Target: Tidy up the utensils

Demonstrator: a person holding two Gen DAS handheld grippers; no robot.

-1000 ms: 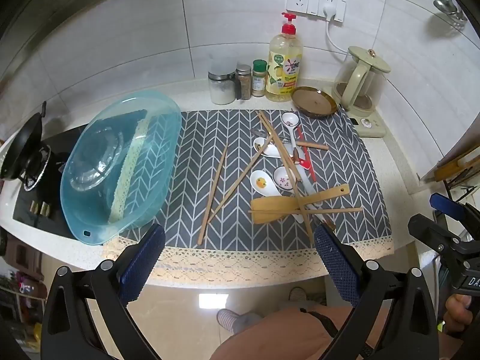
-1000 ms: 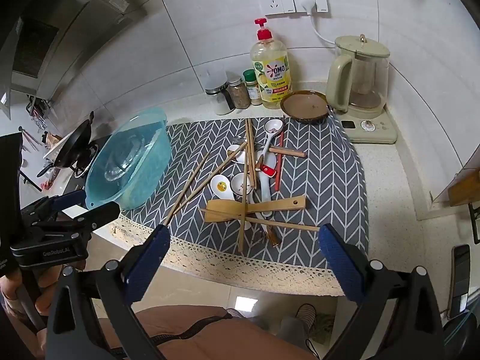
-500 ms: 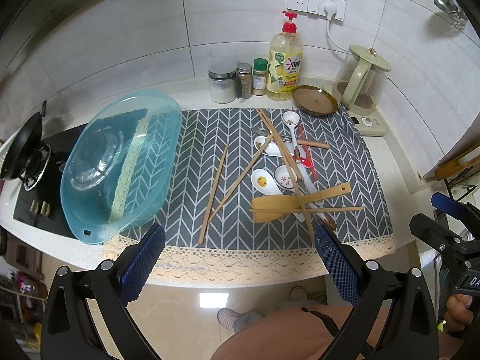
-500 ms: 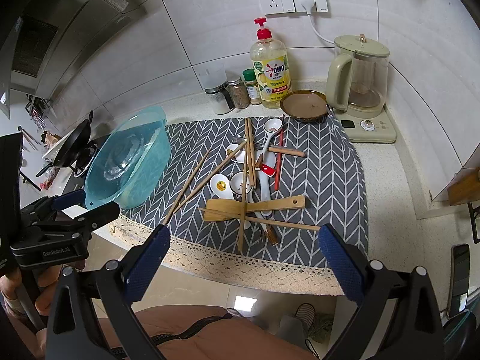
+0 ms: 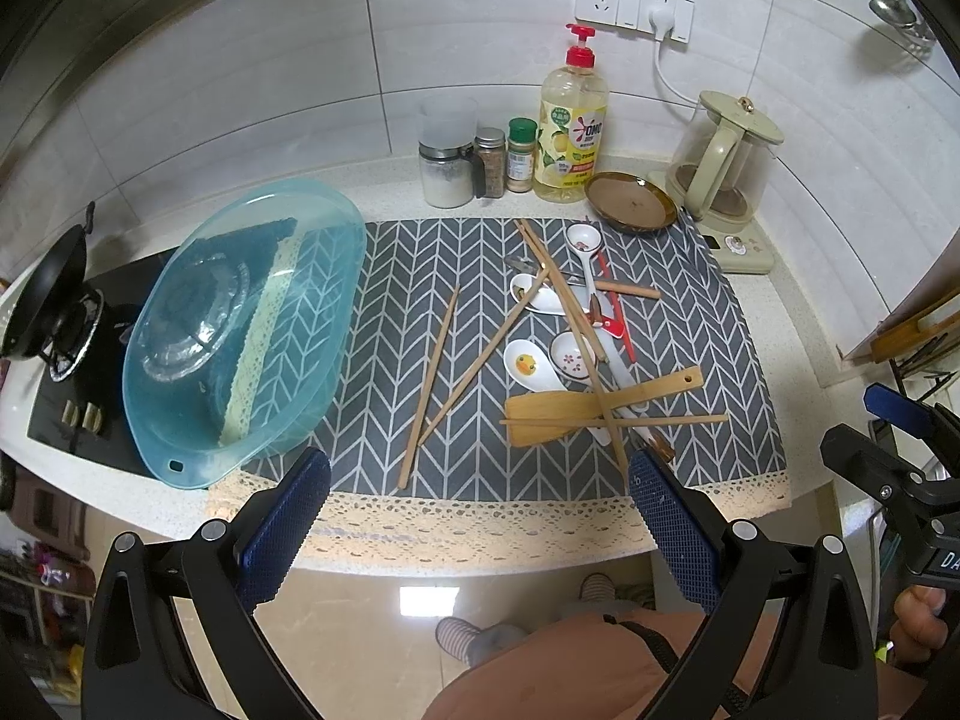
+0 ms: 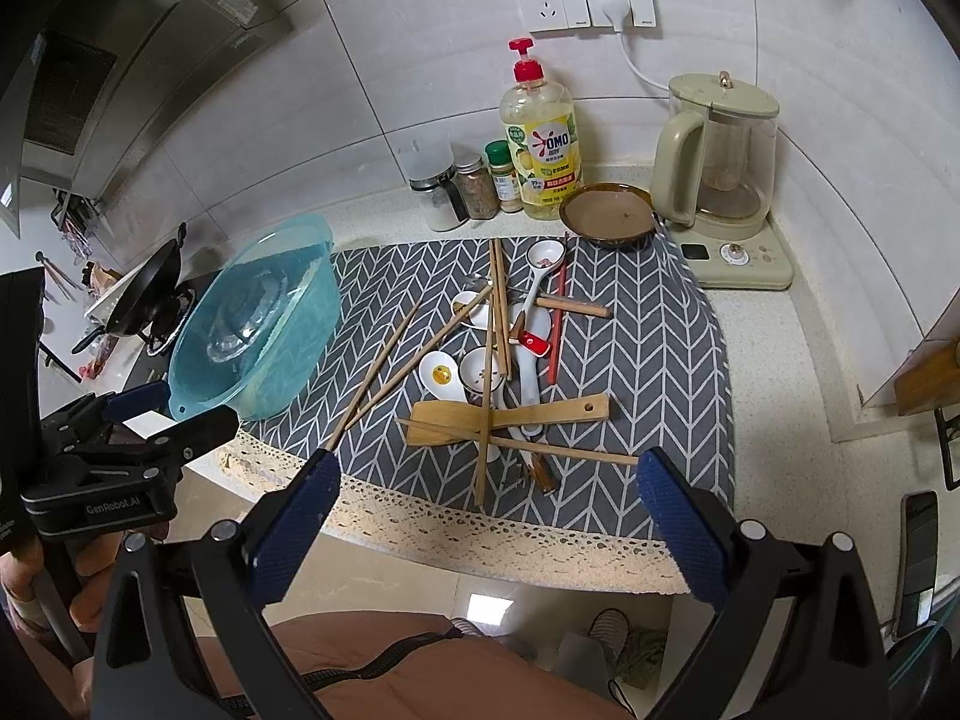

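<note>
Both grippers held short of the worktop, utensils piled on the mat

The left gripper [image 5: 480,504] and right gripper [image 6: 483,507] each have their jaws spread wide and hold nothing, hanging in front of the worktop [image 5: 804,336] edge. On the grey chevron mat [image 5: 408,276] lies a tangled heap: a wooden spatula [image 5: 576,411] nearest the front, white ceramic spoons [image 5: 528,363] behind it, and wooden chopsticks [image 5: 564,294] crossing over them; two more chopsticks [image 5: 429,384] lie apart to the left. A clear blue tub [image 5: 240,324] sits at the mat's left end, beside the stove [image 5: 66,324]. At the back stand a soap bottle [image 5: 573,132], spice jars [image 5: 489,162], a brown dish [image 5: 630,201] and a kettle [image 5: 726,162]
</note>
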